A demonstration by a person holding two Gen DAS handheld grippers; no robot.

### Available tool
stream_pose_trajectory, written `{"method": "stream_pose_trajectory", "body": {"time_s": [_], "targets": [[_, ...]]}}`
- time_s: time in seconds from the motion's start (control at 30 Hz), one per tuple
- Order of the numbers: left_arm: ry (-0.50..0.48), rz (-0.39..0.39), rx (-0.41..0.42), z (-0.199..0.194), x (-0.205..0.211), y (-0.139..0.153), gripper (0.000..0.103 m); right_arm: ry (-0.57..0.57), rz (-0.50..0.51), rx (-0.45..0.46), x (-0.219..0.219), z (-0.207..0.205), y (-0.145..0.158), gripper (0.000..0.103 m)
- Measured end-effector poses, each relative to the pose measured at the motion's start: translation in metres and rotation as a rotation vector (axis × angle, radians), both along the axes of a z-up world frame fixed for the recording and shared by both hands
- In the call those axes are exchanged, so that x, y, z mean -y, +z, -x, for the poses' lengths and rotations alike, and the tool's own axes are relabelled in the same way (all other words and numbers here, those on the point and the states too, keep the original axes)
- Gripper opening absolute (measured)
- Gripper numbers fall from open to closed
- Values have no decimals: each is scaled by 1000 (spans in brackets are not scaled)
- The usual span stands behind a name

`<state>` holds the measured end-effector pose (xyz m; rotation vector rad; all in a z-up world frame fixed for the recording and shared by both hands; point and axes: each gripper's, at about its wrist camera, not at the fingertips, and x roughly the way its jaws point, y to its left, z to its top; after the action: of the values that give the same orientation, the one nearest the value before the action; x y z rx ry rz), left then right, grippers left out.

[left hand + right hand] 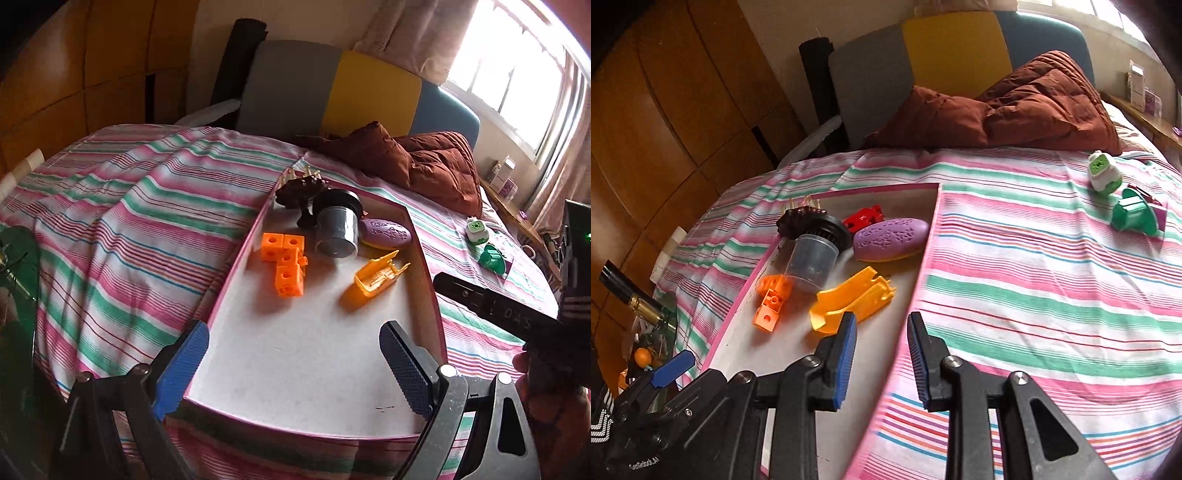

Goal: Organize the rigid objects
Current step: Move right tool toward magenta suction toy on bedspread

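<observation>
A white tray with a pink rim [236,258] [798,369] lies on the striped bed. In it are joined orange cubes [286,264] [772,302], an orange-yellow plastic shell [378,277] [853,302], a clear cup with a black lid [338,229] [812,258], a purple oval [386,232] [890,238], a dark brown piece [299,192] and a red piece [864,216]. My left gripper [295,332] stands wide open and empty over the tray's near end. My right gripper [881,319] hangs over the tray's right rim, shut to a narrow gap, holding nothing.
A green-and-white toy [476,229] [1102,173] and a green flanged piece [491,258] [1136,216] lie on the sheet right of the tray. A brown quilt [424,158] [1015,103] is bunched at the headboard. Wooden cupboards stand on the left.
</observation>
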<state>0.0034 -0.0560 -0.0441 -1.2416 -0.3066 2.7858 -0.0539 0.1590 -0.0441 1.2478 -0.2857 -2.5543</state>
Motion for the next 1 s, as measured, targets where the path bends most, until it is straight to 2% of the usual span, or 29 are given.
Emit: {"method": "stream_pose_trajectory", "body": {"time_s": [0.3, 0.5, 0.77, 1.0], "targets": [[-70, -9, -5, 0, -22, 5, 94, -89, -32, 7, -45, -7, -1, 28], [-115, 17, -12, -2, -42, 8, 94, -153, -14, 34, -79, -12, -11, 28], [-170, 32, -21, -2, -64, 13, 94, -207, -42, 51, -114, -17, -20, 28], [-208, 38, -11, 1, -82, 15, 94, -378, -76, 24, -188, 4, -11, 28]]}}
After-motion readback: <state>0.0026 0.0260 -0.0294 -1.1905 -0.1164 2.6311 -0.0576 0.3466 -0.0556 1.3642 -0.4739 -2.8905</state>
